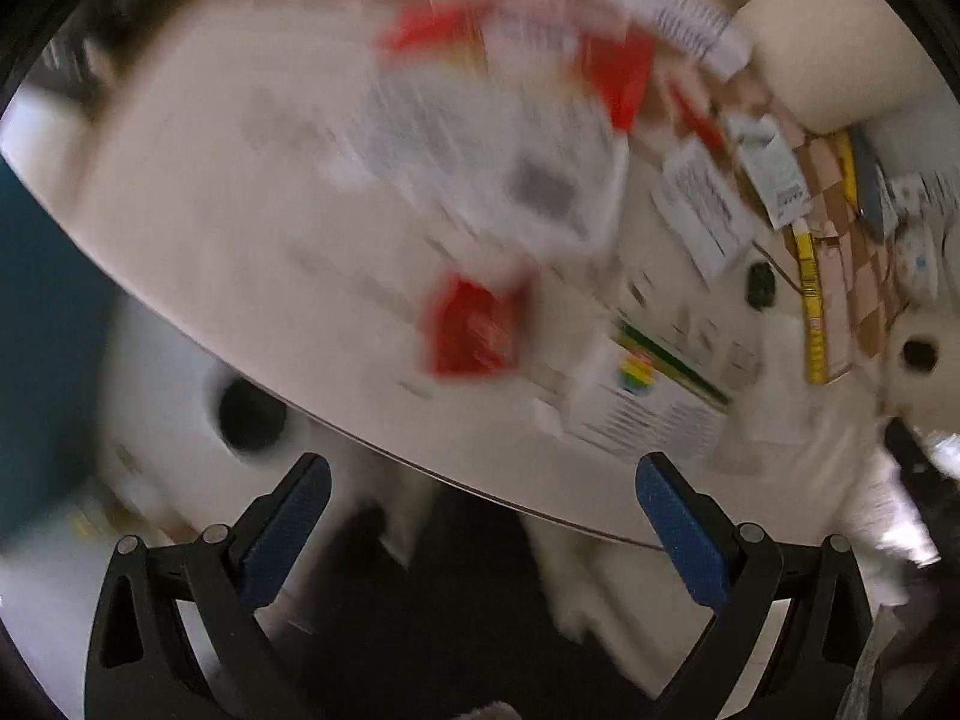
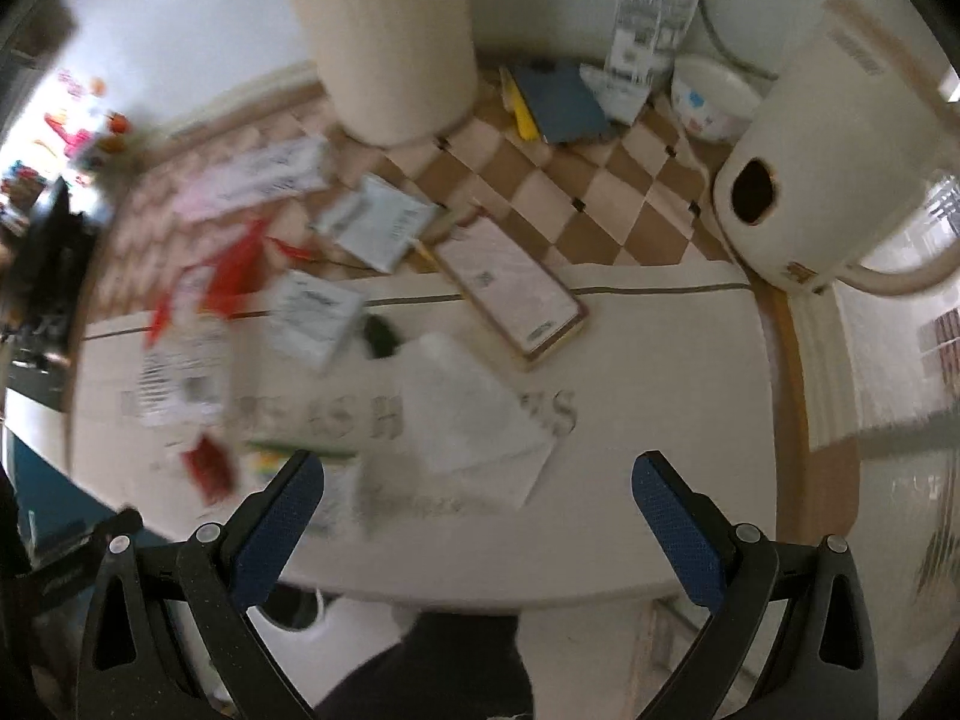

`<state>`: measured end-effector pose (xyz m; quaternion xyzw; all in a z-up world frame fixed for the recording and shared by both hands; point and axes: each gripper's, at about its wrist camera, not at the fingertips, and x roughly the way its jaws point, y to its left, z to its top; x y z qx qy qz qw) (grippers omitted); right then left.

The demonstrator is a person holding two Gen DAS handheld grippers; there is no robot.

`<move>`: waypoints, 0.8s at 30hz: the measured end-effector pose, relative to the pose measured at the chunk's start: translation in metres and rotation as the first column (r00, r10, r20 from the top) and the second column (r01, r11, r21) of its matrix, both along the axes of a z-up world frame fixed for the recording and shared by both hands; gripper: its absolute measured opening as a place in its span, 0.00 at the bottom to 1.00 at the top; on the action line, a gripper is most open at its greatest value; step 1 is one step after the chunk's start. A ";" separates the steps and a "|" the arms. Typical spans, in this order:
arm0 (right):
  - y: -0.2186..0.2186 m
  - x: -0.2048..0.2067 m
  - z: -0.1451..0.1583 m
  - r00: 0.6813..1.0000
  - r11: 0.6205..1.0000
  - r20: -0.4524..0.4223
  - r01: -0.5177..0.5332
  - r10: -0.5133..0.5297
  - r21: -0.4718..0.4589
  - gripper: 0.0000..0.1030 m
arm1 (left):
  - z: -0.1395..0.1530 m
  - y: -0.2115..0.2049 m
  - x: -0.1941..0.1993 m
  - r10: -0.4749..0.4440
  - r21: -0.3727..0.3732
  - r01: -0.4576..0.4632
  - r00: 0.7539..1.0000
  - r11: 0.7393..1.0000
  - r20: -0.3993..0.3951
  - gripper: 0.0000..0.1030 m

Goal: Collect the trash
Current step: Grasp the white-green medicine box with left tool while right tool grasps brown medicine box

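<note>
A home: checkered tablecloth (image 2: 600, 192), cream kettle (image 2: 840, 168), patterned bowl (image 2: 714, 99), scattered wrappers (image 2: 378, 222).

- We count 2 grippers: left gripper (image 1: 483, 516), right gripper (image 2: 478, 510), both w/ jaws apart.
- 1 white napkin (image 2: 474, 414).
- 1 small red wrapper (image 2: 208, 468).
- 1 cream cylinder container (image 2: 393, 42).

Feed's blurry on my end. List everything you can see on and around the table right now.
Table: one, cream, lettered.
Paper scraps: several, white, scattered.
Red wrapper: one, near edge, left.
Booklet: one, pinkish, centre.
Black object: one, small, beside booklet; identity unclear.
Ribbed container: one, cream, back.
Blue notebook: one, back.
Bowl: one, white, back right.
Appliance: one, cream, right.
Left gripper: open.
Right gripper: open.
</note>
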<state>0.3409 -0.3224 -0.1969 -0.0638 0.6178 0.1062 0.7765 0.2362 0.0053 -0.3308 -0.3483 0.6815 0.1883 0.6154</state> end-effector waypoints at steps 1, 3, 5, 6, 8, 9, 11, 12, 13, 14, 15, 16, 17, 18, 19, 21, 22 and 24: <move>-0.001 0.010 -0.008 1.000 1.000 -0.017 -0.005 0.005 -0.004 1.00 | -0.008 -0.003 0.002 0.040 -0.057 -0.041 0.999 0.998 -0.023 0.99; -0.001 0.031 -0.026 0.999 1.000 -0.041 -0.017 0.017 -0.020 1.00 | -0.025 -0.012 0.008 0.146 -0.178 -0.154 0.988 0.972 -0.056 0.99; -0.003 0.047 -0.041 0.998 1.000 -0.065 -0.017 0.015 -0.026 1.00 | -0.035 -0.016 0.014 0.242 -0.244 -0.253 0.967 0.936 -0.075 0.99; -0.003 0.052 -0.046 0.997 1.000 -0.073 -0.015 0.013 -0.024 1.00 | -0.039 -0.018 0.018 0.290 -0.265 -0.303 0.953 0.916 -0.086 0.99; -0.007 0.060 -0.055 0.996 1.000 -0.091 -0.012 0.010 -0.023 1.00 | -0.045 -0.019 0.024 0.357 -0.270 -0.373 0.928 0.888 -0.106 0.99; -0.007 0.062 -0.058 0.995 1.000 -0.096 -0.012 0.010 -0.025 1.00 | -0.047 -0.018 0.027 0.382 -0.259 -0.399 0.917 0.880 -0.116 0.99; -0.010 0.067 -0.066 0.994 1.000 -0.108 -0.012 0.008 -0.028 1.00 | -0.050 -0.017 0.030 0.420 -0.219 -0.440 0.898 0.871 -0.132 0.96; -0.010 0.068 -0.068 0.994 1.000 -0.111 -0.010 0.007 -0.029 1.00 | -0.052 -0.018 0.031 0.426 -0.197 -0.447 0.894 0.873 -0.140 0.85; -0.012 0.070 -0.070 0.994 1.000 -0.113 -0.009 0.005 -0.029 1.00 | -0.053 -0.018 0.034 0.420 -0.183 -0.441 0.896 0.878 -0.146 0.69; -0.013 0.072 -0.073 0.993 1.000 -0.117 -0.009 0.005 -0.030 1.00 | -0.053 -0.019 0.035 0.406 -0.170 -0.428 0.902 0.888 -0.148 0.70; -0.013 0.075 -0.075 0.993 1.000 -0.118 -0.011 0.007 -0.029 1.00 | -0.051 -0.021 0.037 0.397 -0.155 -0.415 0.907 0.896 -0.138 0.69; -0.012 0.077 -0.076 0.993 1.000 -0.116 -0.011 0.007 -0.030 1.00 | -0.047 -0.023 0.040 0.368 -0.133 -0.383 0.921 0.914 -0.126 0.69; -0.012 0.080 -0.078 0.994 0.999 -0.113 -0.011 0.008 -0.030 1.00 | -0.042 -0.025 0.045 0.322 -0.104 -0.333 0.940 0.937 -0.110 0.69; -0.010 0.082 -0.079 0.994 0.999 -0.110 -0.016 0.013 -0.028 1.00 | -0.036 -0.029 0.052 0.256 -0.061 -0.262 0.963 0.963 -0.085 0.69; -0.008 0.085 -0.080 0.994 0.999 -0.107 -0.020 0.017 -0.026 1.00 | -0.030 -0.032 0.059 0.192 -0.019 -0.194 0.979 0.981 -0.068 0.69; -0.001 0.091 -0.082 0.995 0.999 -0.097 -0.034 0.032 -0.021 1.00 | -0.023 -0.041 0.072 0.056 0.050 -0.053 0.997 0.997 -0.048 0.69; 0.003 0.094 -0.085 0.995 0.999 -0.093 -0.046 0.044 -0.023 1.00 | -0.018 -0.047 0.080 -0.029 0.093 0.032 0.999 0.995 -0.043 0.69; 0.011 0.101 -0.090 0.994 0.998 -0.087 -0.065 0.063 -0.024 1.00 | -0.012 -0.062 0.095 -0.206 0.196 0.214 0.977 0.957 -0.059 0.68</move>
